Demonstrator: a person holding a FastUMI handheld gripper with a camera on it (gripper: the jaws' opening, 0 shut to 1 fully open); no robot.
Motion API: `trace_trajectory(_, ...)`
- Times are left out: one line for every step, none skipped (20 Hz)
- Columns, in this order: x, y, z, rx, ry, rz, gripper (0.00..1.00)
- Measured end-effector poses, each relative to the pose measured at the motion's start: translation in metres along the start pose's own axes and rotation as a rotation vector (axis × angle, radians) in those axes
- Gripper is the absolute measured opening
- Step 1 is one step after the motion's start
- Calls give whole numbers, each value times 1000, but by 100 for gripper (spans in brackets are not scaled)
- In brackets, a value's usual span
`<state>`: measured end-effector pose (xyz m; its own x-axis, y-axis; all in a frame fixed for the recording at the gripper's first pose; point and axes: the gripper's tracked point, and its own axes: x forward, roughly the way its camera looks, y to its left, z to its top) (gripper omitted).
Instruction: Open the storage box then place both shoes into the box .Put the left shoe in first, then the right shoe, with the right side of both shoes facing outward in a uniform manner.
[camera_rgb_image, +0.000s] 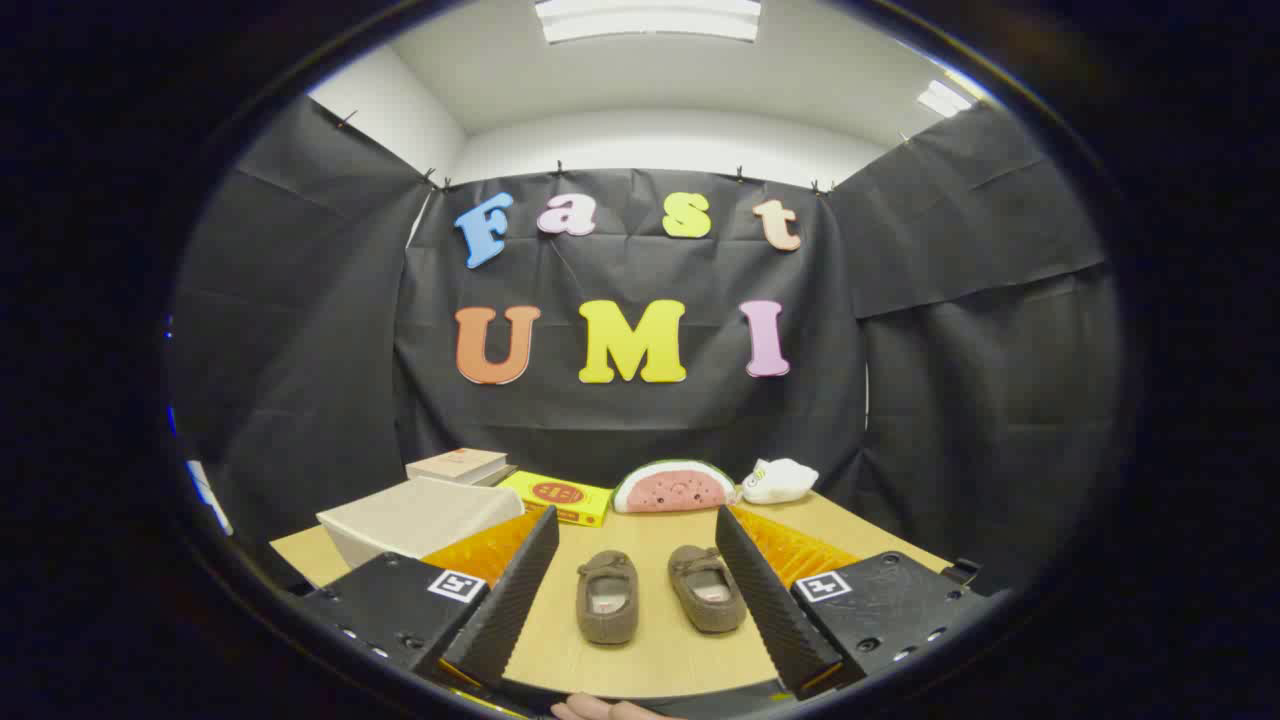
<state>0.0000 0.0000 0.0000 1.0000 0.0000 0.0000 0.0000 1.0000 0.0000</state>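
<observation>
1. One gripper (640, 575) showed, its two fingers spread wide apart and holding nothing, raised above the near part of the wooden table (640, 655).
2. Two brown shoes lay side by side on the table, seen between the fingers and a little ahead of them: the left-hand shoe (607, 596) and the right-hand shoe (706, 588). Both had their openings facing up and a small bow at the far end. They lay close together without touching, the right-hand one angled slightly.
3. One storage box (420, 518), pale and with its lid closed, stood on the table beyond the finger nearest it, well apart from the shoes.
4. One book (458, 465) lay behind the storage box, near the booth's wall.
5. One flat yellow box (560, 497) lay just beside the storage box, toward the back of the table.
6. One watermelon-slice plush (675, 487) stood next to the yellow box, and one white soft item (778, 481) lay just beside it.
7. Nothing stood between the fingers and the shoes.
8. Part of a hand (600, 709) showed below the gripper.
</observation>
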Motion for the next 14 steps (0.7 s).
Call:
trace_trajectory(1, -1, -1, -1, 2, 1, 96)
trace_trajectory(2, -1, -2, -3, 4, 5, 96)
trace_trajectory(1, -2, -4, -4, 8, 5, 96)
trace_trajectory(2, -4, -4, -3, 9, 1, 96)
trace_trajectory(3, -6, -5, -2, 12, 2, 96)
trace_trajectory(4, -7, -7, -2, 16, 2, 96)
trace_trajectory(5, -10, -6, -1, 14, -3, 96)
trace_trajectory(5, -11, -6, -4, 14, -7, 96)
trace_trajectory(6, -12, -6, -6, 15, -6, 96)
trace_trajectory(6, -12, -6, -7, 15, -5, 96)
trace_trajectory(7, -13, -6, -9, 16, -5, 96)
trace_trajectory(9, -13, -9, -10, 18, -4, 96)
trace_trajectory(10, -12, -11, -11, 21, -1, 96)
trace_trajectory(13, -11, -13, -13, 28, 4, 96)
